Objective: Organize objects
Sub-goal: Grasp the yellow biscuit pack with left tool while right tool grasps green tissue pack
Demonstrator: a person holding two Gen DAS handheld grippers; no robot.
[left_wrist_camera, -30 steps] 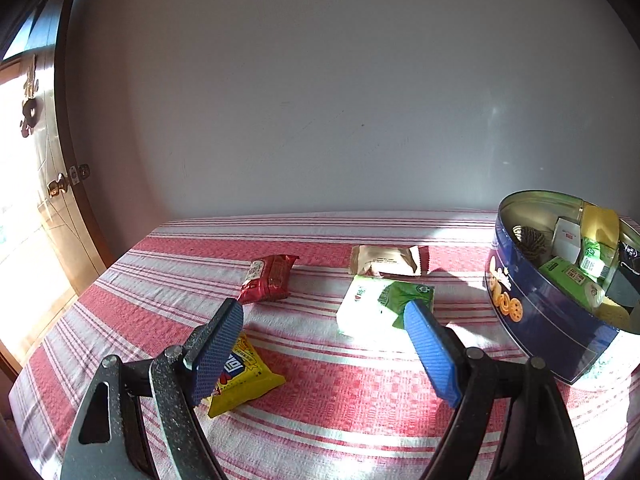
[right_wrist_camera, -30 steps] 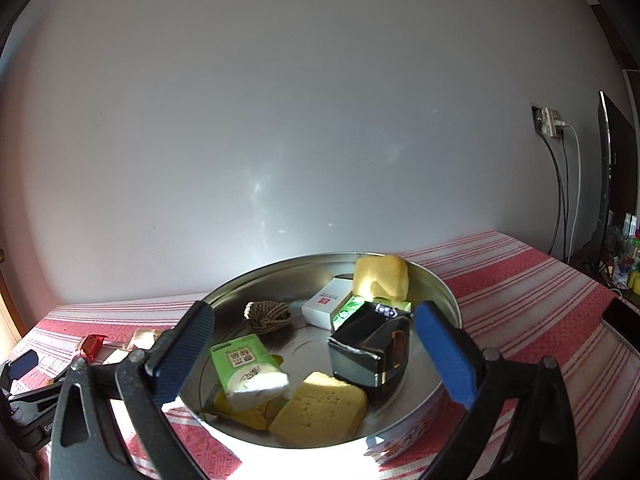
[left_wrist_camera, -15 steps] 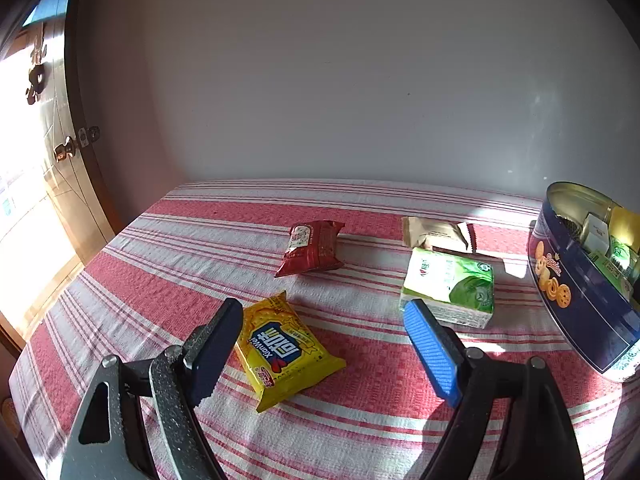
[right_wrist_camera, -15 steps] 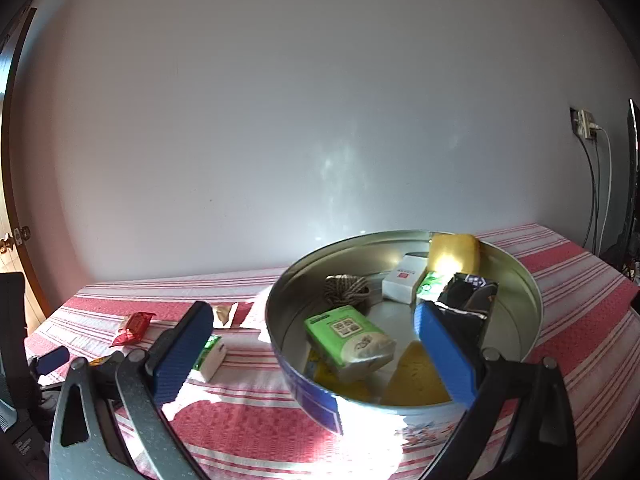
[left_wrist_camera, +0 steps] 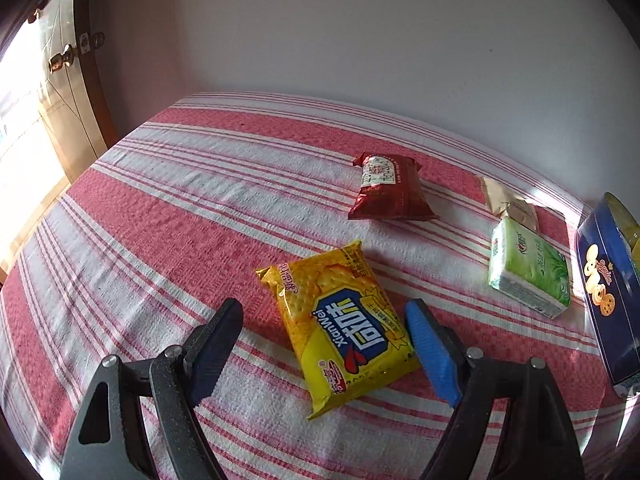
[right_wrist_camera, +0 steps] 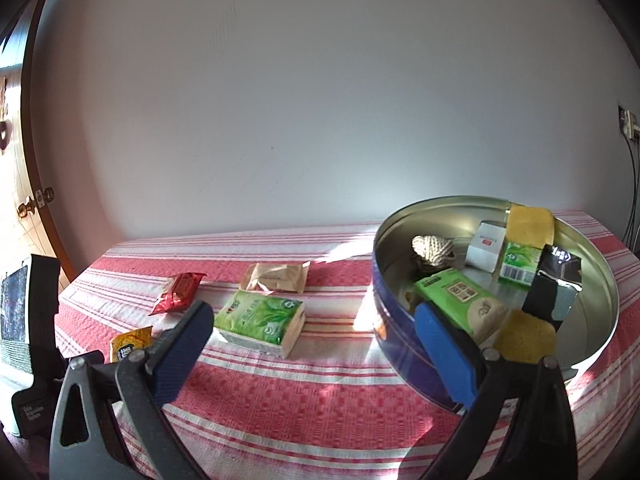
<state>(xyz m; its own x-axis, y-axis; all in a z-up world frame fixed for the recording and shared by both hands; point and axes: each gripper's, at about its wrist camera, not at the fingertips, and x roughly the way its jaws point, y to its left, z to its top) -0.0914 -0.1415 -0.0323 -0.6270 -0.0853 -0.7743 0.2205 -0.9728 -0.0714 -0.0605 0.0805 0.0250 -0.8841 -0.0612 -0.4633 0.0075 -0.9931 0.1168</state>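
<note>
A yellow cracker packet (left_wrist_camera: pixel 344 328) lies on the red-and-white striped tablecloth (left_wrist_camera: pixel 180 232). My left gripper (left_wrist_camera: pixel 324 344) is open and empty, its blue pads either side of the packet's near half, just above it. Beyond lie a red snack packet (left_wrist_camera: pixel 390 192), a beige packet (left_wrist_camera: pixel 508 204) and a green tissue pack (left_wrist_camera: pixel 528 268). My right gripper (right_wrist_camera: pixel 312 340) is open and empty, hovering between the green tissue pack (right_wrist_camera: pixel 260 318) and the round blue tin (right_wrist_camera: pixel 404 344). The tin holds several items: tissue packs, yellow sponges, a white box, a rope ball, a black packet.
The tin also shows at the right edge of the left wrist view (left_wrist_camera: pixel 612 292). A white wall stands behind the table. A wooden door (left_wrist_camera: pixel 60 92) is at the left. The left gripper's body (right_wrist_camera: pixel 36 332) shows at the left of the right wrist view.
My left gripper swung left and came down over the yellow packet. My right gripper drew back and left from above the tin; the tissue pack now lies ahead of it.
</note>
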